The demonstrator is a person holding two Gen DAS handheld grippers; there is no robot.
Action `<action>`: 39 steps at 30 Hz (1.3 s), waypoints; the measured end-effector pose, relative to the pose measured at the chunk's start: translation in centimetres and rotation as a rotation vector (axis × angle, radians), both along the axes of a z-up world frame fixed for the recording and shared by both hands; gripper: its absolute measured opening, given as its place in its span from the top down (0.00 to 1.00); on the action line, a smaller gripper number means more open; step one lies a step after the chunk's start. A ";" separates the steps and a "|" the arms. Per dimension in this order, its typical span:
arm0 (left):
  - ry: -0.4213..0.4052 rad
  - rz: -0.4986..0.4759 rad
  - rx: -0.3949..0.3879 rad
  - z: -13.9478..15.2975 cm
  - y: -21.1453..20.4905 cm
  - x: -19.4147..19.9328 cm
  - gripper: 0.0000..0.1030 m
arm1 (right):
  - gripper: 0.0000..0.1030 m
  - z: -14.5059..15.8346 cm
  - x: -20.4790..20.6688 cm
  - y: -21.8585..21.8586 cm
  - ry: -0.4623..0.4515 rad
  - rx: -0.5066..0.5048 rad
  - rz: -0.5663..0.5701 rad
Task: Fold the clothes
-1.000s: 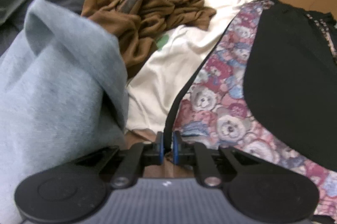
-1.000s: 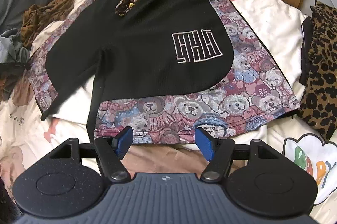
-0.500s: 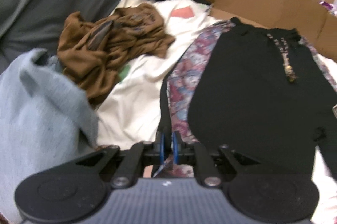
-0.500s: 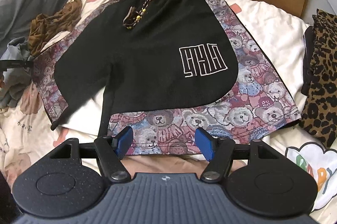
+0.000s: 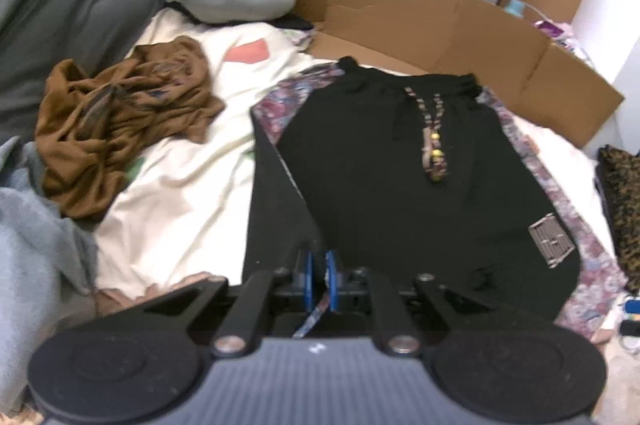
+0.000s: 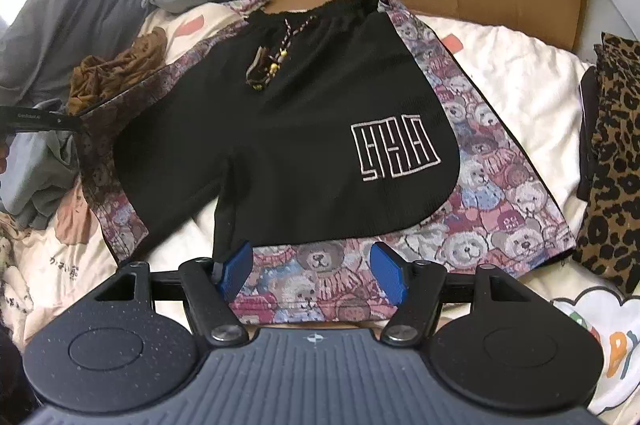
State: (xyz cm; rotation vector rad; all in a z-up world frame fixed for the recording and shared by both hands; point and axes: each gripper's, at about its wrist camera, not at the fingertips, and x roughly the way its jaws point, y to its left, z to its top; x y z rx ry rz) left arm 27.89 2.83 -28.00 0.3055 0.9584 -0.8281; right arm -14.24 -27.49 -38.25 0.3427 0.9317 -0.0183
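Bed sheet (image 6: 500, 73) carries the shorts (image 6: 288, 129) spread flat mid-bed, waistband twd far edge. Your left gripper (image 5: 319, 275) pinches the left leg hem, lifted for a fold. Right gripper (image 6: 310, 271) spread wide, hovering at the near hem.

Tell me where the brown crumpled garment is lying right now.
In the left wrist view the brown crumpled garment lies on the cream bedsheet at left, between the dark grey pillow and the black shorts, clear of both grippers.
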 end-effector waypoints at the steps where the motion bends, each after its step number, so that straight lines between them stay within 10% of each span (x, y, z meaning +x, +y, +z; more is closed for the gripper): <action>1: 0.009 -0.005 -0.008 0.2 -0.3 -0.3 0.92 | 0.31 0.1 0.0 0.0 -0.004 0.004 -0.003; 39: 0.270 -0.256 -0.200 2.9 -14.9 -11.7 0.95 | 0.38 2.6 6.1 1.7 -0.219 0.117 0.042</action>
